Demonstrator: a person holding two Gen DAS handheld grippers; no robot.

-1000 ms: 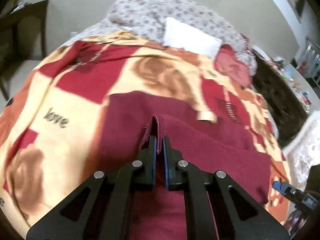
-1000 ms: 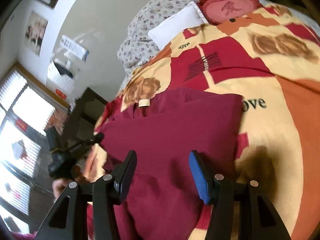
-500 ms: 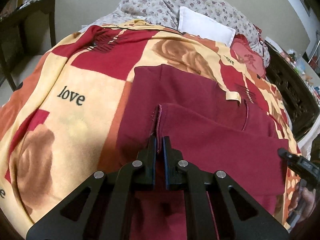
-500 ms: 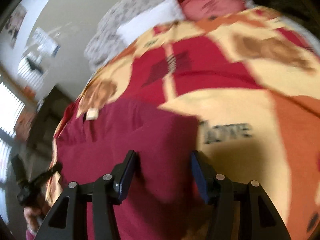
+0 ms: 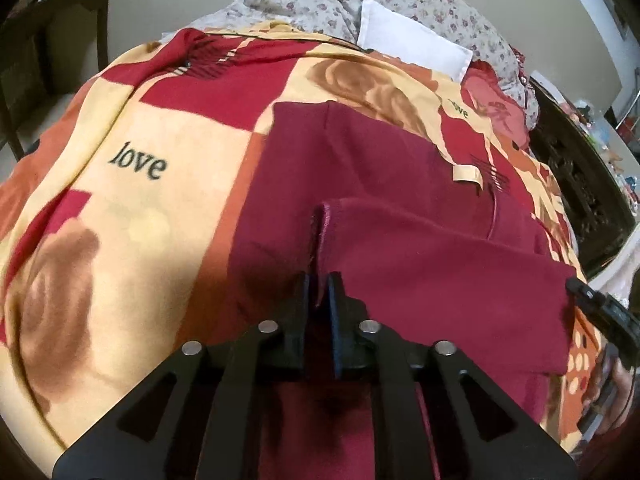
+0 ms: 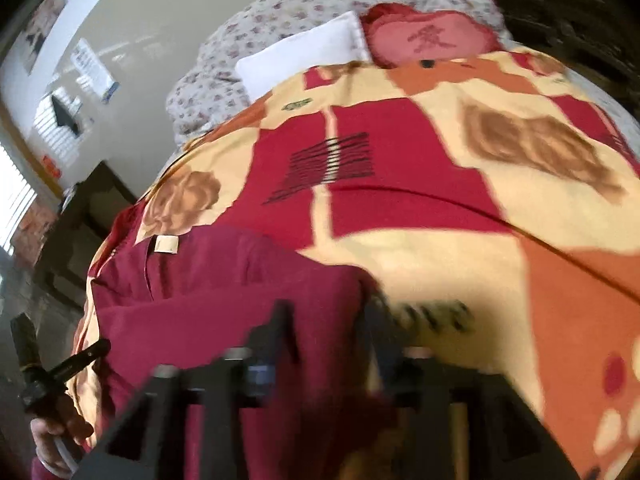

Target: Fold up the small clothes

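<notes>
Right gripper [image 6: 326,320] motion-blurred; fingers apart over the maroon garment [image 6: 224,280] edge, contact unclear. Left gripper [image 5: 319,292] pinches a garment [image 5: 420,264] fold. Garment lies on the patterned blanket [image 5: 132,184]. Since earlier, right jaws narrower. White pillow [image 5: 412,46] beyond.

Both views close above garment [image 5: 420,240]

Bedroom in a home: bed w/ patterned blanket [image 5: 132,148] printed "love", white pillow [image 5: 412,50], red cushion [image 6: 432,38] & floral quilt [image 6: 240,40] at the head; dark wood furniture [image 5: 580,184] beside it, posters [image 6: 94,68] on wall.
</notes>
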